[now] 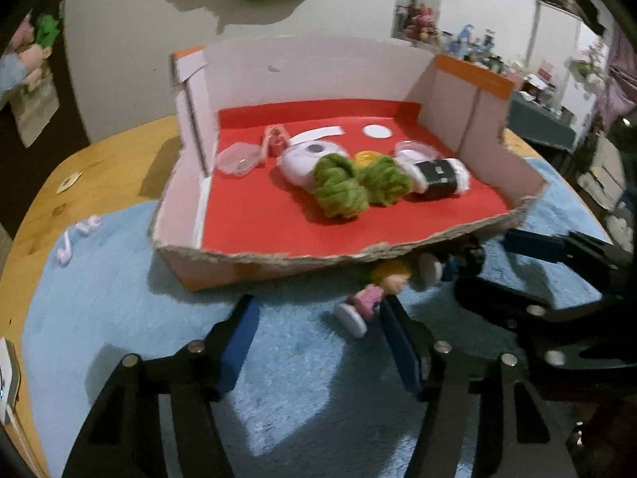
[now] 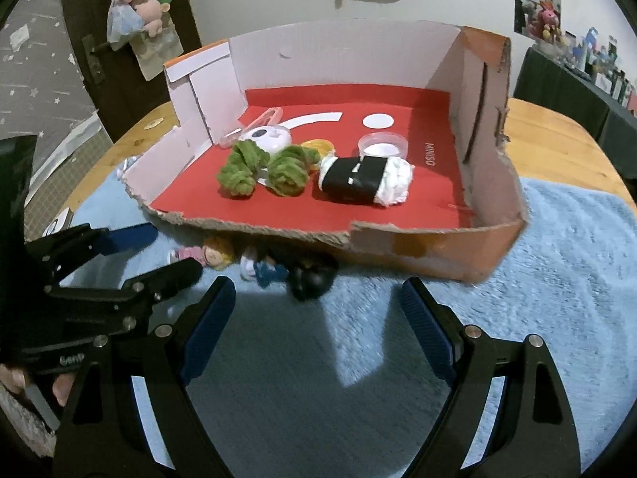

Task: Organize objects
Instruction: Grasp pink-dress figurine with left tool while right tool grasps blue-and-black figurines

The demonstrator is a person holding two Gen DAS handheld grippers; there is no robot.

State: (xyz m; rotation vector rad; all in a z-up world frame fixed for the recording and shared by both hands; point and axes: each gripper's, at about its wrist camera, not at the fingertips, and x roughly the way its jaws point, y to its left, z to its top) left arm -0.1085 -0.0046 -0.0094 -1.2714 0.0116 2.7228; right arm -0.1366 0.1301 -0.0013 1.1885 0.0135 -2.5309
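Your left tongs (image 1: pixel 318 342) hang spread over the blue mat (image 1: pixel 119 298), and nothing is pinched: the blonde doll (image 1: pixel 378 290) lies just beside the right-hand pad, in front of the box (image 1: pixel 278 271). Your right tongs (image 2: pixel 314 314) are spread wide and empty, low over the mat. A dark-haired doll (image 2: pixel 274 273) lies next to the blonde one, against the box's torn front edge. Inside on the red floor sit two green yarn balls (image 2: pixel 239 173), a black-and-white roll (image 2: pixel 364 183) and small plastic pieces.
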